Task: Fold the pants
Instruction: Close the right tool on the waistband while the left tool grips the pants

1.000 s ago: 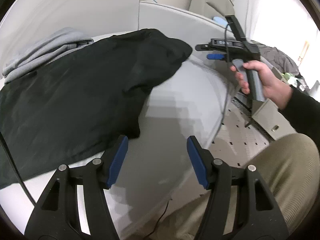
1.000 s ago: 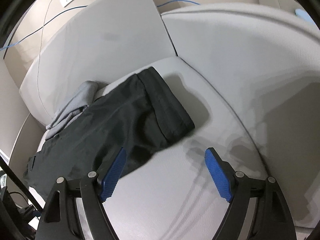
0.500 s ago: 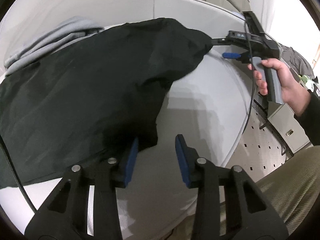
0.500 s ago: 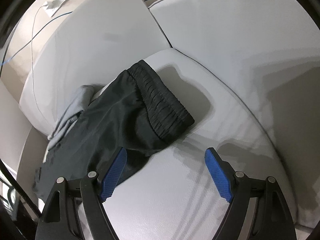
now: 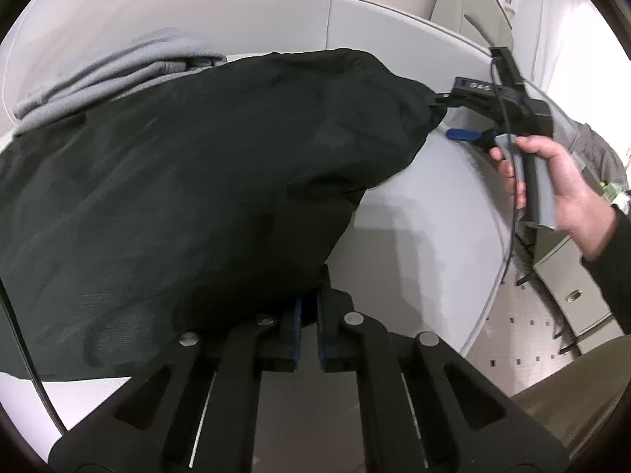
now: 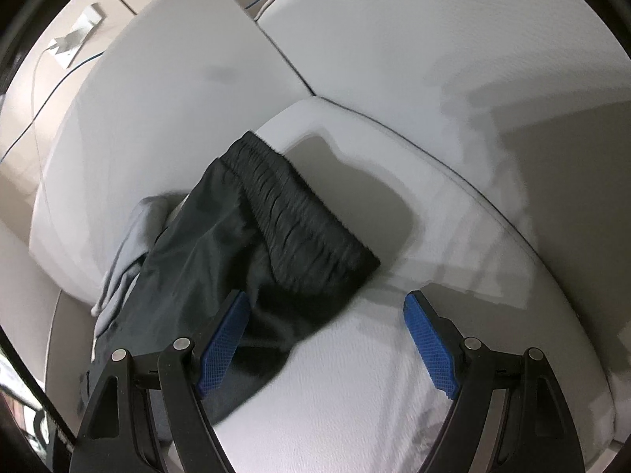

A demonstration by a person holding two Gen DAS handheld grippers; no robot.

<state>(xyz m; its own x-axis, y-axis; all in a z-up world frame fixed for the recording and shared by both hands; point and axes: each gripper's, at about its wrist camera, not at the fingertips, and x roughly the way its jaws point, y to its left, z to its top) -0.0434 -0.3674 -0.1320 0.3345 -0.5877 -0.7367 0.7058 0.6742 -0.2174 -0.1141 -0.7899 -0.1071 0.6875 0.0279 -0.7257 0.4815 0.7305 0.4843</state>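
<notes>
Black pants (image 5: 189, 181) lie across a pale grey sofa seat (image 5: 418, 244). My left gripper (image 5: 308, 325) is shut on the near lower edge of the pants. In the right wrist view the pants (image 6: 244, 244) show their ribbed elastic waistband (image 6: 303, 216), raised off the seat. My right gripper (image 6: 327, 339) is open and empty, just in front of the waistband, its left pad beside the cloth. In the left wrist view the right gripper (image 5: 453, 118) hovers at the far corner of the pants, held by a hand (image 5: 560, 185).
A grey hoodie (image 5: 118, 71) lies bunched behind the pants against the sofa back (image 6: 165, 90). A blue cable (image 6: 59, 82) runs behind the sofa. A drawer unit (image 5: 572, 287) and perforated floor panel (image 5: 516, 331) are to the right.
My left gripper moved forward and closed on the pants' near edge, lifting it. My right gripper came closer to the waistband and stayed open.
</notes>
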